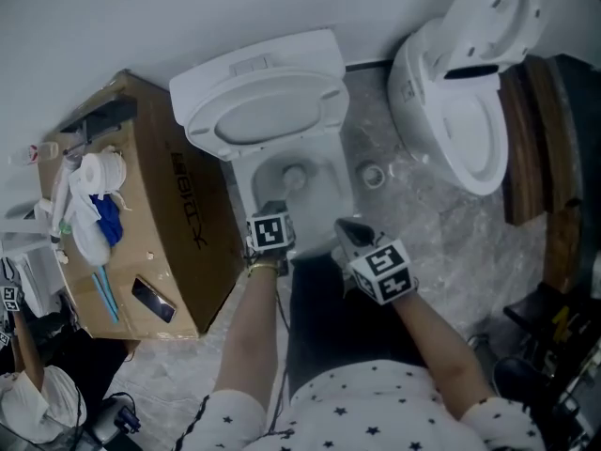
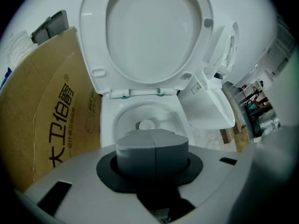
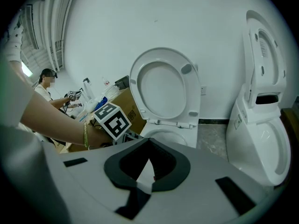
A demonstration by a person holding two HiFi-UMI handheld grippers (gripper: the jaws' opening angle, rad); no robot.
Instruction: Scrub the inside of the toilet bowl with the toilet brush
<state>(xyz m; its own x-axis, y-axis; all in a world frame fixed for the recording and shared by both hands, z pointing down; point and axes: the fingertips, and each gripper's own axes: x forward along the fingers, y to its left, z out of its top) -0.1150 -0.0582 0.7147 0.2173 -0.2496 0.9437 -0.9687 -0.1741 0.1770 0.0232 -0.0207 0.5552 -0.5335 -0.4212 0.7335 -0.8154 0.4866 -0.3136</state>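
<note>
A white toilet stands ahead with its seat and lid raised. Its bowl is open, with water at the bottom. My left gripper hovers over the bowl's near rim; its grey pads are pressed together with nothing between them. My right gripper is just right of the bowl's front corner, shut and empty, its tips meeting. The left gripper's marker cube shows in the right gripper view. I see no toilet brush in either gripper.
A cardboard box stands tight against the toilet's left side, with white cloth, a light blue handle and a phone on top. A second white toilet stands at the right. A person is in the far background.
</note>
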